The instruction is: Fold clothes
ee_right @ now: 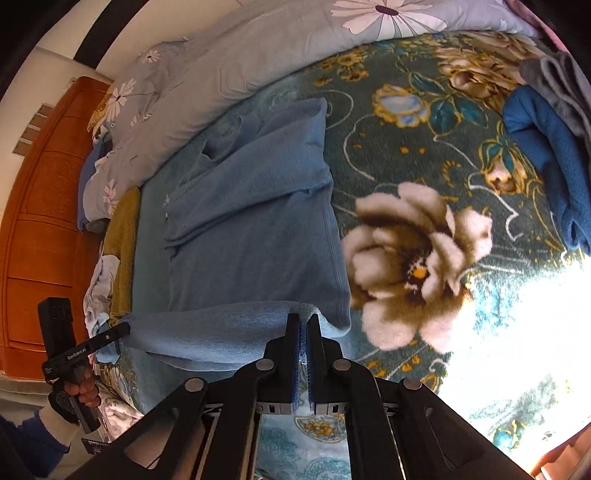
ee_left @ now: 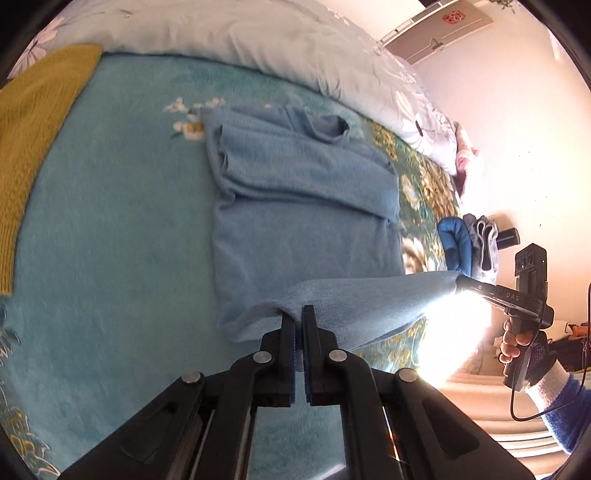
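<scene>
Here each hand-held gripper, left point(ee_left: 299, 314) and right point(ee_right: 303, 321), is pinching one corner of the hem of the light blue knitted sweater point(ee_left: 295, 206), whose body lies flat on the bed's teal floral plush blanket point(ee_left: 110, 221). To fold well, I judge both corners should travel level toward the sweater's collar, hem taut. A mustard knitted garment point(ee_left: 33, 147) lies left of the sweater, a pale floral duvet point(ee_left: 258, 33) beyond it, folded dark blue and grey clothes point(ee_right: 546, 147) to its right.

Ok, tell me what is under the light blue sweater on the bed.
The light blue sweater lies on a teal flowered blanket. Both tools, left and right, pinch its near hem, which is raised. Whatever lies beneath the flat part stays covered.
</scene>
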{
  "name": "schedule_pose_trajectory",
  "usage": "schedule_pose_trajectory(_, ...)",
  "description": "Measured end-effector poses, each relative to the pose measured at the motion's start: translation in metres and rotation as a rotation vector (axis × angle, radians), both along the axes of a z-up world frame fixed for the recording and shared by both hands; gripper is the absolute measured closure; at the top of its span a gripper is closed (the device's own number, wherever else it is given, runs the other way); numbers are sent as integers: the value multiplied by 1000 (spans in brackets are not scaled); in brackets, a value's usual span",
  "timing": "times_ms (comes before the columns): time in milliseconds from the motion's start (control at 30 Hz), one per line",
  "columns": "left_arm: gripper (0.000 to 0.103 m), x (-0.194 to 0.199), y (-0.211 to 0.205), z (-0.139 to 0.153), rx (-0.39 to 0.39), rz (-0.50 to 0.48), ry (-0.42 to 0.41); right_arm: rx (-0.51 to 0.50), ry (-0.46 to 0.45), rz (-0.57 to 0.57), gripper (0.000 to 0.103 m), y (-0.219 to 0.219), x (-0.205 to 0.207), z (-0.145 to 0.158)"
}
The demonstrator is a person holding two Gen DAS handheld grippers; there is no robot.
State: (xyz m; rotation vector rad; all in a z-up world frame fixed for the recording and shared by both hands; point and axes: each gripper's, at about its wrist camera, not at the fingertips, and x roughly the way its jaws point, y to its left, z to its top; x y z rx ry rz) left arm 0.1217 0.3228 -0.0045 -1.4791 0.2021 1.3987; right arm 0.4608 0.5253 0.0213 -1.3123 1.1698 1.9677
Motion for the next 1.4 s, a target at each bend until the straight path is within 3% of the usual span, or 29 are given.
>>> schedule_pose_trajectory(333, 100, -63, 77, 3, 77, 53, 96, 94, 95, 13, 100, 89, -66, -2)
schedule_pose_trajectory(633, 100, -99, 133, -25, 40, 81, 139, 107, 50, 45, 100, 137, -125, -42)
schedule_pose_trajectory(1033, 98, -135, 166, -85, -75, 181, -21, 65, -40, 37, 97, 173, -154, -97)
schedule_pose_trajectory(1167, 88, -138, 166, -82, -63, 208, -35, 87, -40, 36, 96, 176, -154, -97)
schedule_pose_trajectory(1233, 75, -137, 163, -73, -43, 216, -19, 105, -27, 28, 93, 177, -152, -91)
schedule_pose_trajectory(1300, 52, -138, 159, -59, -16, 225, 24, 137, -15, 20, 88, 177, -149, -82)
schedule_pose_trajectory(1400, 46, -141, 152, -42, 23, 235, 64, 171, 7, 11, 81, 179, -144, -68)
